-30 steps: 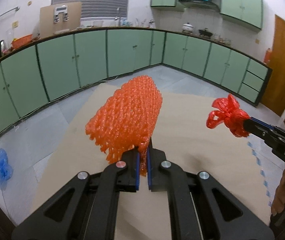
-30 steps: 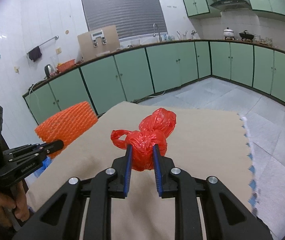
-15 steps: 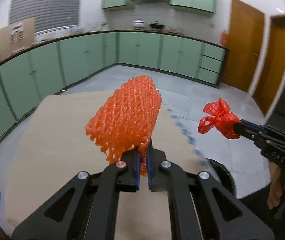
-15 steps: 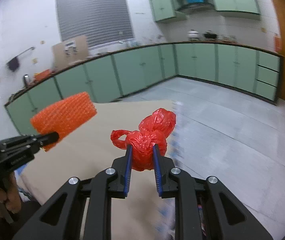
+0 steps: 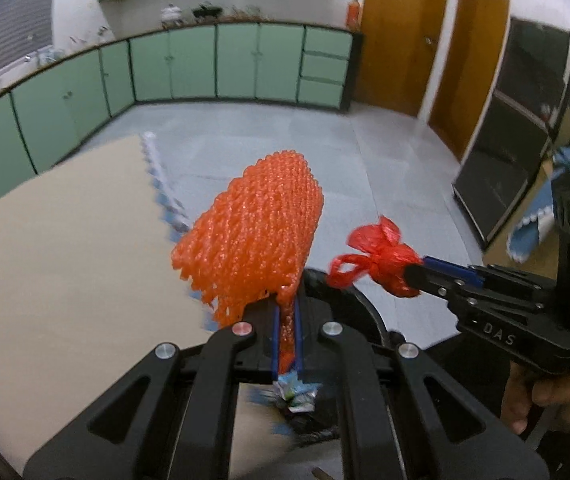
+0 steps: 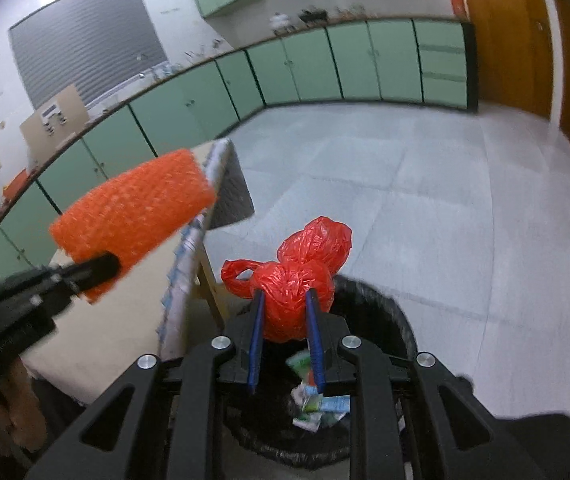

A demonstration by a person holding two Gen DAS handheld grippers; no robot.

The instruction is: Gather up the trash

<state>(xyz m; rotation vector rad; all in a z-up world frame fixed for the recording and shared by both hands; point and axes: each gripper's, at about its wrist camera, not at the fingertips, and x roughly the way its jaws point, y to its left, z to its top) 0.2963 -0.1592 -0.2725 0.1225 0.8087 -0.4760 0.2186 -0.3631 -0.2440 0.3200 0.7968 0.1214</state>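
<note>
From the left wrist: the left tool [image 5: 287, 332] is held out level and raised above the counter [image 5: 65, 240] edge, its two blue pads pinched tight on the bottom fringe of the orange net [image 5: 251, 232]. The net stands up and leans away from the pads, out past the counter's edge, above the black bin [image 5: 365, 312] whose rim curves behind the fingers. A scrap of wrappers [image 5: 297, 394] shows down below the pads. Over on the right, the right tool [image 5: 413, 270] reaches in from the side, clamped on the red bag [image 5: 377, 262], a hand [image 5: 541, 404] wrapped round its grip.

From the right wrist: the right tool [image 6: 285, 320] tips downward over the bin [image 6: 389, 320], pads partly closed, squeezing the knotted red bag [image 6: 297, 280] between them; the bag hangs right above the bin's opening. Inside, wrappers [image 6: 321, 404] lie on the black liner. To the left, the left tool [image 6: 101, 268] holds the net [image 6: 133, 216] over the counter [image 6: 117, 328] edge, just beside the bin.
</note>
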